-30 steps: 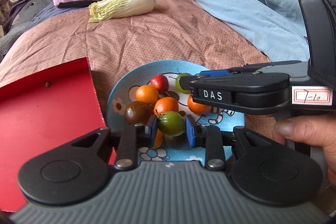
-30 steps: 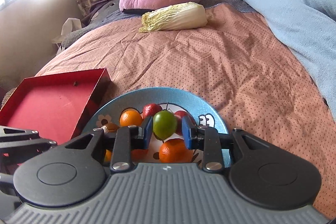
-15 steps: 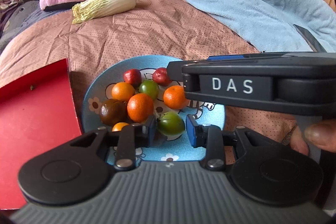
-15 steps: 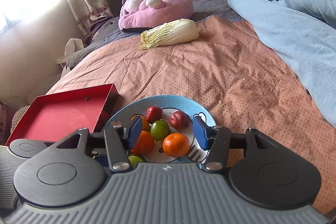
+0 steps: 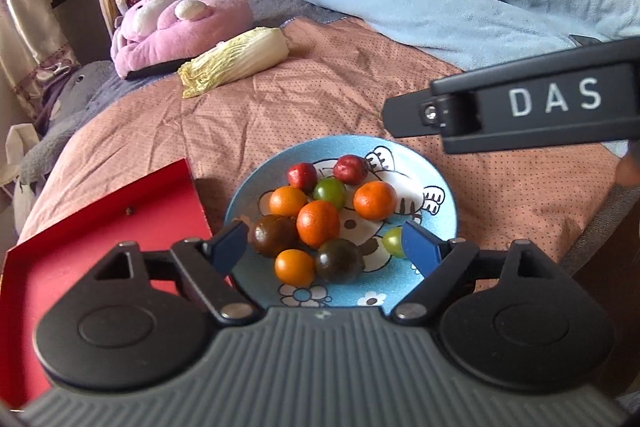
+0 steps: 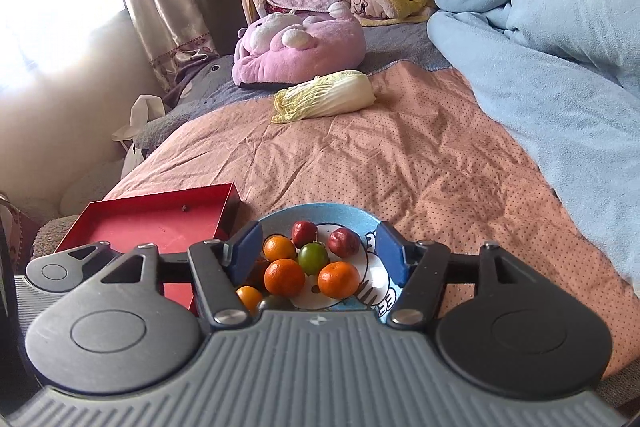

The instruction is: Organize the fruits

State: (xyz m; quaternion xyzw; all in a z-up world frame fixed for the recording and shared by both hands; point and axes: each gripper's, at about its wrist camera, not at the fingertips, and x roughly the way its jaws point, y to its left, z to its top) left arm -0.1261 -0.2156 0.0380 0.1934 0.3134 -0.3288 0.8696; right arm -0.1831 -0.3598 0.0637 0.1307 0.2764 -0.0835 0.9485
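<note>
A blue cartoon plate (image 5: 440, 187) (image 6: 352, 213) lies on the pink bedspread and holds several small fruits: oranges (image 5: 318, 223) (image 6: 338, 279), red ones (image 5: 350, 169) (image 6: 343, 242), green ones (image 5: 330, 189) (image 6: 313, 255) and dark ones (image 5: 339, 259). My left gripper (image 5: 324, 247) is open and empty, raised over the near side of the plate. A small green fruit (image 5: 393, 242) lies by its right finger. My right gripper (image 6: 318, 247) is open and empty above the plate; its arm marked DAS (image 5: 520, 103) shows in the left wrist view.
A red tray (image 5: 100, 223) (image 6: 160, 223) lies left of the plate. A napa cabbage (image 5: 236, 61) (image 6: 324, 95) lies farther up the bed. A pink plush (image 5: 180, 23) and a blue blanket (image 5: 480, 7) sit behind and to the right.
Both grippers opened and let their green fruits go onto the plate. Both then pulled back and up from the plate.
</note>
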